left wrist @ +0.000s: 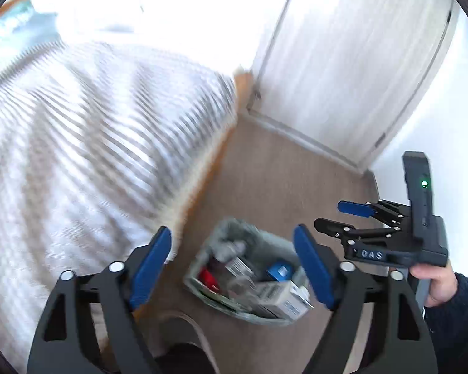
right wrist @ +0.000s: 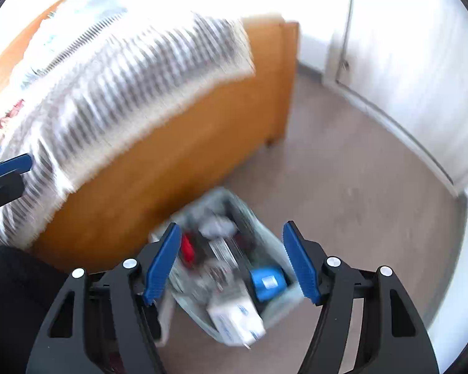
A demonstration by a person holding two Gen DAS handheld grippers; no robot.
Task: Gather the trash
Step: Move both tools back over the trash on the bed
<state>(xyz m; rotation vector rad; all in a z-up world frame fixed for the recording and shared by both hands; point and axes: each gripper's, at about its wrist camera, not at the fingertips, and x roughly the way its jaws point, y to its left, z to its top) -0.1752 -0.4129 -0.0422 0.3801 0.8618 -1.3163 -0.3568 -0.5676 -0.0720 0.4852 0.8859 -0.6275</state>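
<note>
Below both grippers, a trash bin (left wrist: 249,274) sits on the brown floor (left wrist: 284,168) just beside the wooden bed frame (right wrist: 159,171). It is full of stuff: a white box (right wrist: 237,321), a blue item (right wrist: 268,282), something red (left wrist: 207,277). Left gripper (left wrist: 234,265) is spread wide with nothing between its blue pads, above the bin and clear of it. Right gripper (right wrist: 231,261) is also released and empty, held over the bin. Striped blanket (left wrist: 87,131) covers the bed; frames are blurry.
</note>
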